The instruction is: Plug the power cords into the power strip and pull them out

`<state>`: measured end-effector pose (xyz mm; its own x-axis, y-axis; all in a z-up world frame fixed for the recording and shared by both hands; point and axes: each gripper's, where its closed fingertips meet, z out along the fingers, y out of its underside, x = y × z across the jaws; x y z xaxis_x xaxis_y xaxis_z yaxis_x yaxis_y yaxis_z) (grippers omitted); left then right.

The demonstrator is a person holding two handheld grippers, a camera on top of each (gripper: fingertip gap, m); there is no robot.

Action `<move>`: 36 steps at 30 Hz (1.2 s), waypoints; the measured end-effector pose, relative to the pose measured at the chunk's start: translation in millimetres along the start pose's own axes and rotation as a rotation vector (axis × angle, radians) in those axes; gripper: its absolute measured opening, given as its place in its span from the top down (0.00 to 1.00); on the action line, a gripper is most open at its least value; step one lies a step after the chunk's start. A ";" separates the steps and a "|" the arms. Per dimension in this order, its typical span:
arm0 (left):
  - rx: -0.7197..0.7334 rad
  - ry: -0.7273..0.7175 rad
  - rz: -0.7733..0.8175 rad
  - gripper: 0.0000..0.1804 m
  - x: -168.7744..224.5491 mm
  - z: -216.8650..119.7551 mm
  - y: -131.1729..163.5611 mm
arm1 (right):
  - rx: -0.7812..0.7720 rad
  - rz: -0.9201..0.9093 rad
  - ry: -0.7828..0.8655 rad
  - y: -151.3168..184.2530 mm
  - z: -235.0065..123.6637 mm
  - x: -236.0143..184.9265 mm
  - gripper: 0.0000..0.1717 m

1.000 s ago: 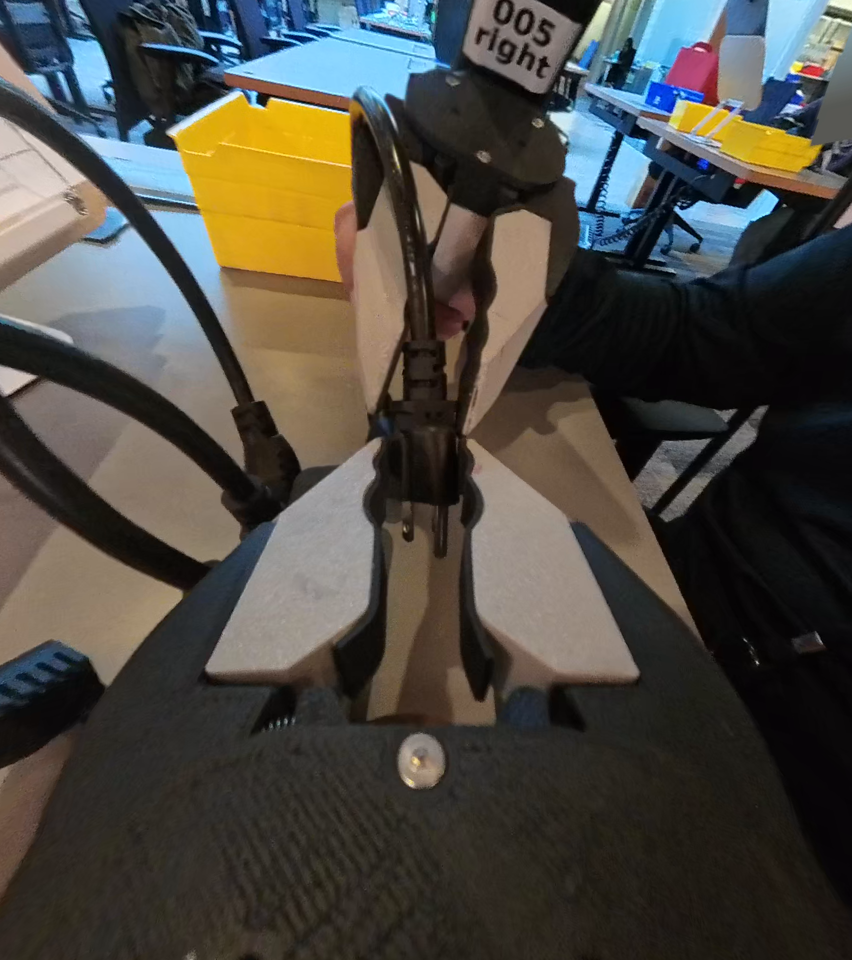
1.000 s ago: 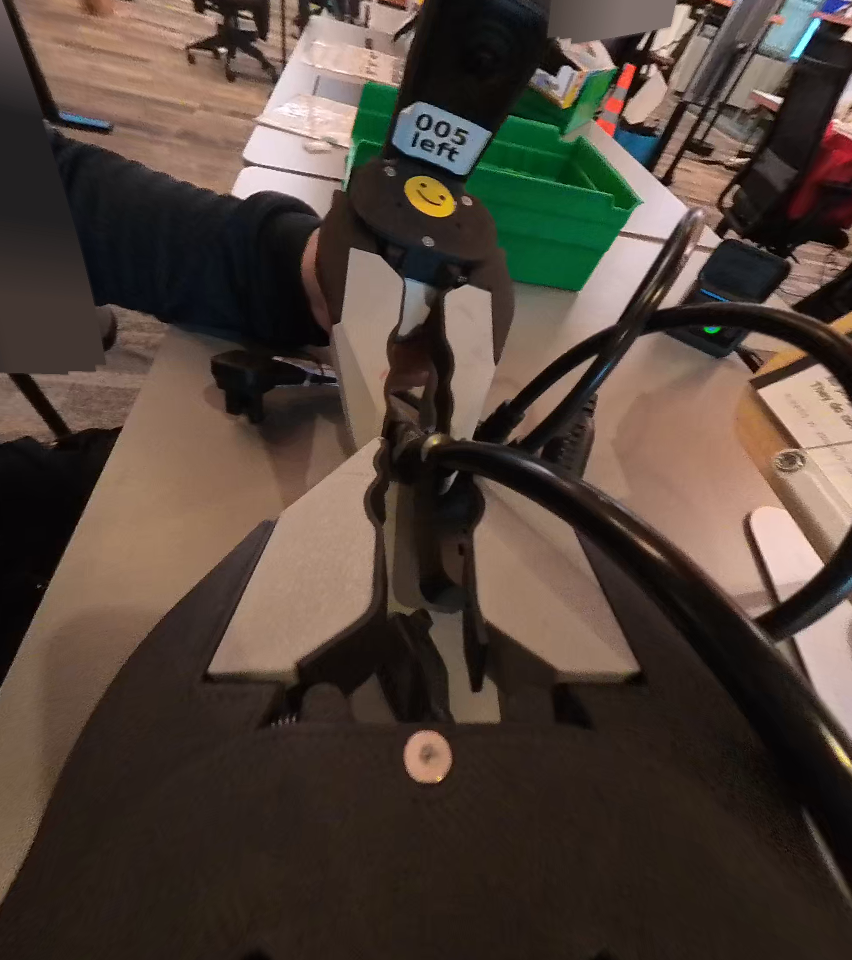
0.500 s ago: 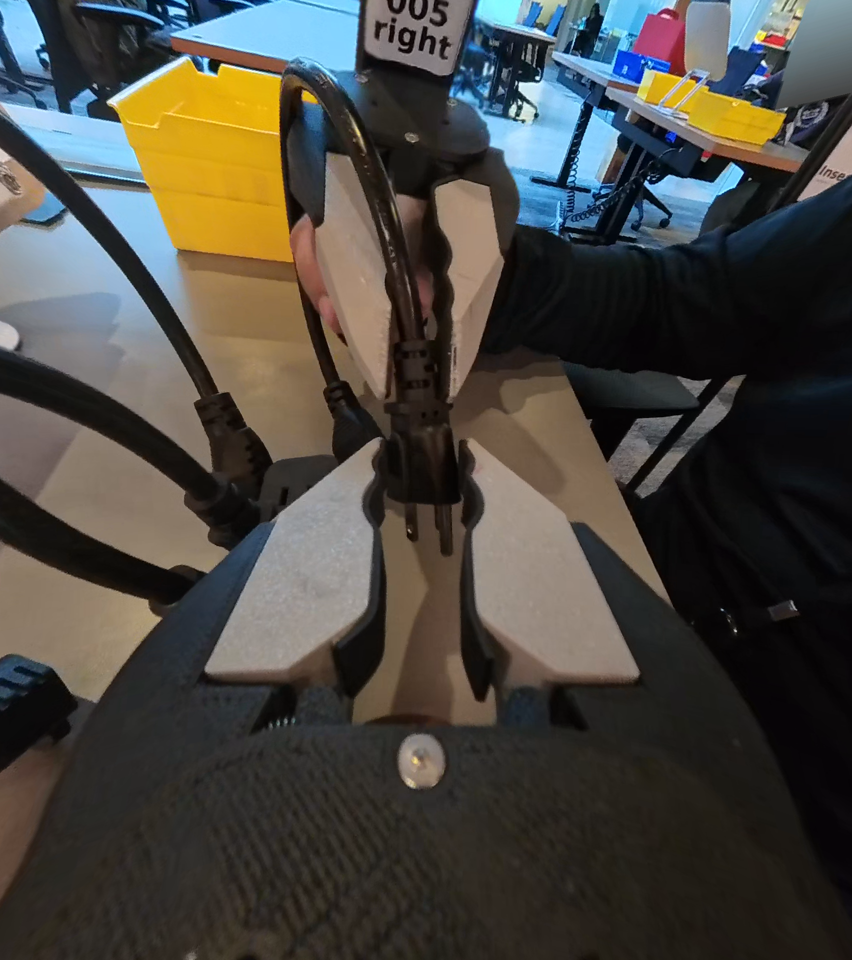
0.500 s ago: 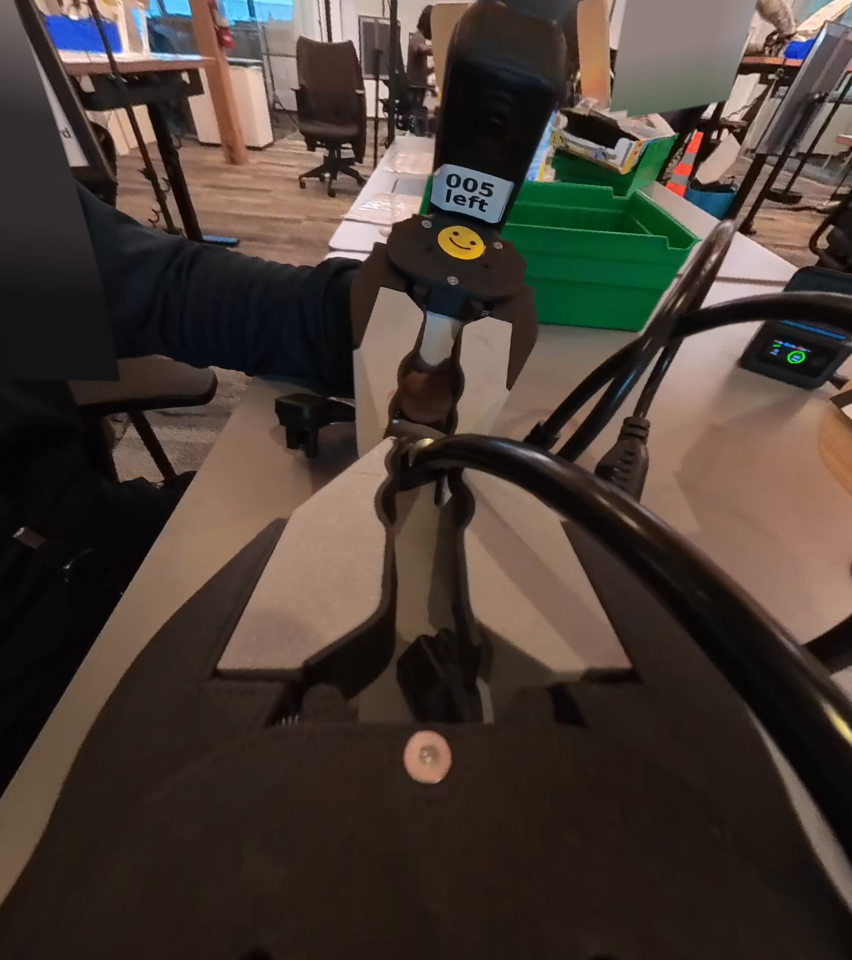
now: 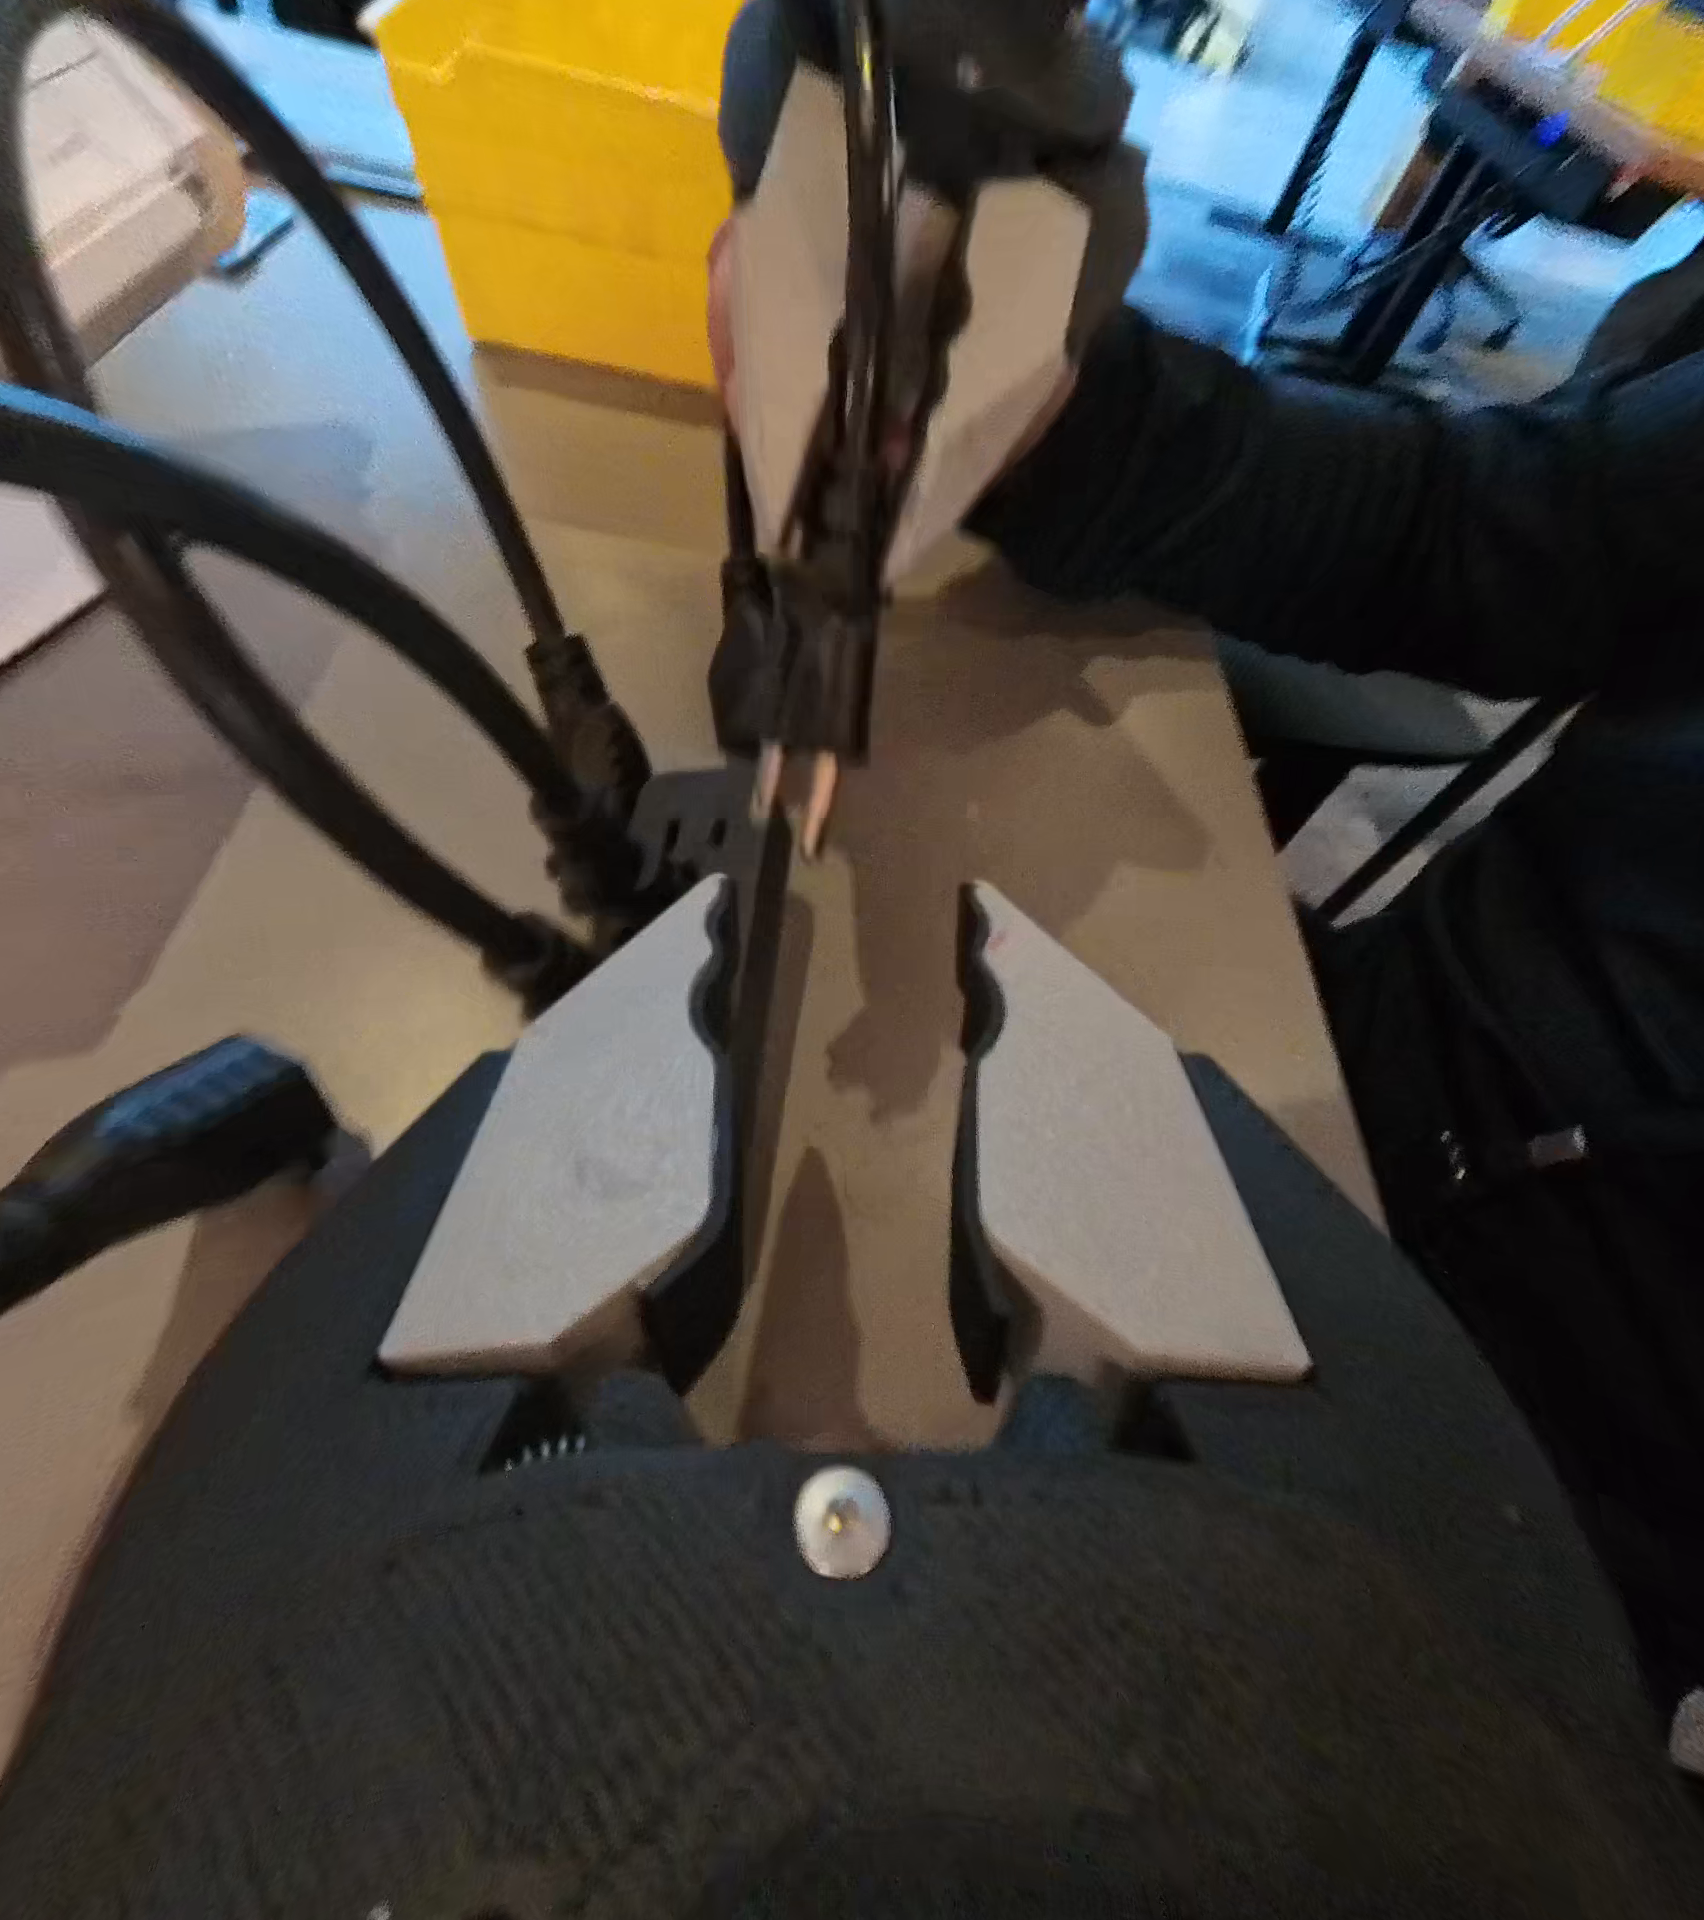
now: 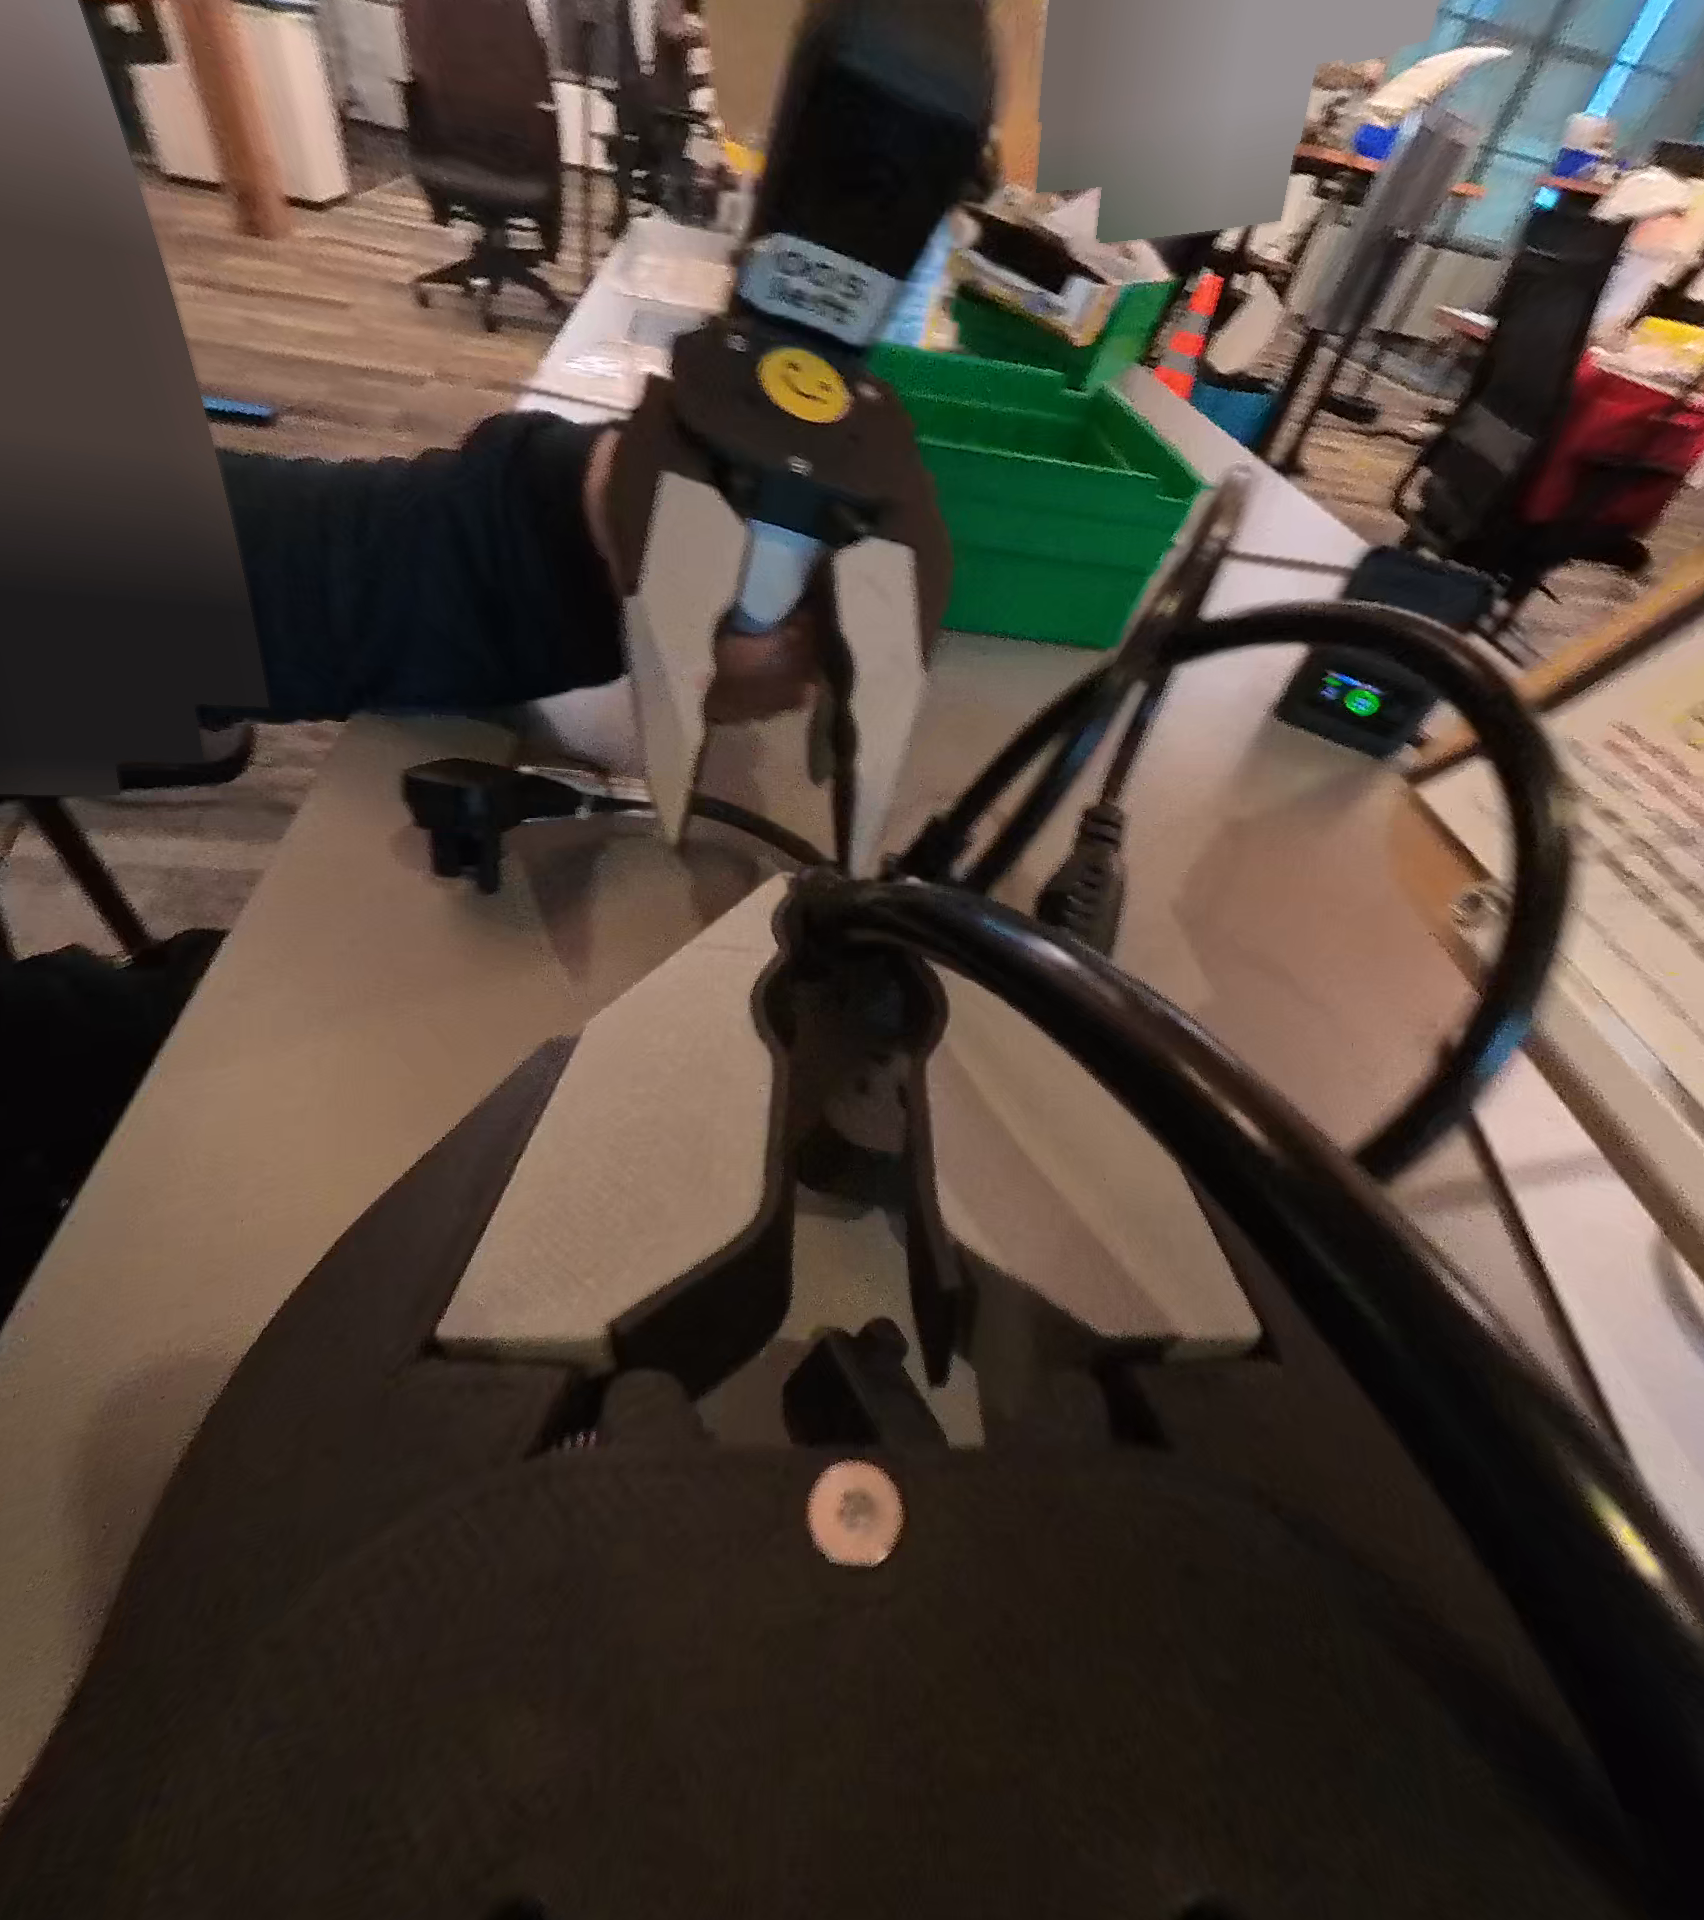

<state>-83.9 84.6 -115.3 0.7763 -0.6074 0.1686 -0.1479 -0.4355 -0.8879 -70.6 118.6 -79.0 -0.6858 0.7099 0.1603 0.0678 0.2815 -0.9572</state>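
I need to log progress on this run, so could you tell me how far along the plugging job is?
Two cords already look plugged into the power strip. In hand: the right gripper is closed on a black plug, prongs bare and hanging just above the strip; the left gripper is open with nothing between its fingers. Left: seating this plug, another plug lying on the table, then pulling them out.

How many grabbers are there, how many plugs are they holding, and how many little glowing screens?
Grabbers: 2, left gripper and right gripper
Plugs held: 1, black plug in the right gripper
Glowing screens: 1, small screen
Total: 4
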 end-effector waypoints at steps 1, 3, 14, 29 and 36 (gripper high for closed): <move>-0.026 -0.021 0.003 0.78 -2.6 -6.1 5.8 | -0.009 0.018 0.028 1.6 -3.8 6.9 0.93; -0.084 -0.086 -0.011 0.77 -12.8 -15.9 18.6 | -0.026 0.047 0.049 5.3 -9.9 14.0 0.93; -0.390 -0.269 -0.015 0.68 -53.4 13.7 75.0 | -0.324 0.014 0.047 29.9 -3.0 19.1 0.93; -0.461 -0.362 0.320 0.73 -44.0 19.7 65.3 | -0.675 -0.042 -0.064 35.8 14.3 12.0 0.92; -0.443 -0.298 0.281 0.73 -33.5 23.5 67.4 | -0.691 0.018 -0.077 40.1 15.1 2.7 0.94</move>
<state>-105.4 91.2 -190.8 0.7995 -0.5546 -0.2309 -0.5637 -0.5597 -0.6075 -80.6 122.0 -120.6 -0.7281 0.6777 0.1032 0.5079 0.6343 -0.5828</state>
